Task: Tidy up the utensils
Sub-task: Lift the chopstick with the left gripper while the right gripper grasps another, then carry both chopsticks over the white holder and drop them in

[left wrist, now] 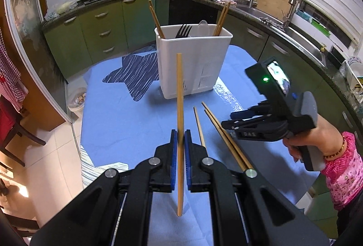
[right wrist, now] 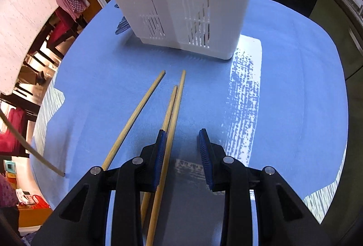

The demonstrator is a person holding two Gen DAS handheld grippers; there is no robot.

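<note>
Roughly midway, judging by how things lie. Already standing in the white holder [left wrist: 192,64]: one chopstick leaning at the left corner [left wrist: 155,18], a pair at the right corner [left wrist: 222,19], a dark fork [left wrist: 183,31] and a pale spoon [left wrist: 203,27] between them. Holder upright on the blue cloth [left wrist: 118,114] covering the desk, towards the far side.

Clenched in the left claw [left wrist: 180,139]: a single chopstick [left wrist: 180,98], upright between the blue pads, gripped low on its length, upper end up before the holder's front wall, lower end hanging below the fingers. Lifted clear of the cloth, not yet over the holder's mouth.

Still lying on the cloth: three loose chopsticks, near the holder but apart from it. One alone to the left [right wrist: 133,119], two touching side by side [right wrist: 172,109], all pointing roughly at the holder.

Right claw [right wrist: 181,148] released, jaws spread, hovering low over the cloth. Left pad just beside the touching pair, the outer stick running between the jaws; no contact sure from this angle. Seen from the left wrist, well to the right, handle in a hand [left wrist: 317,139] with a pink sleeve.

Left to do, likely: drop the held stick into the holder, then close on the pair, then the lone one. Risk with the pair: grabbing only one and rolling the other away.
</note>
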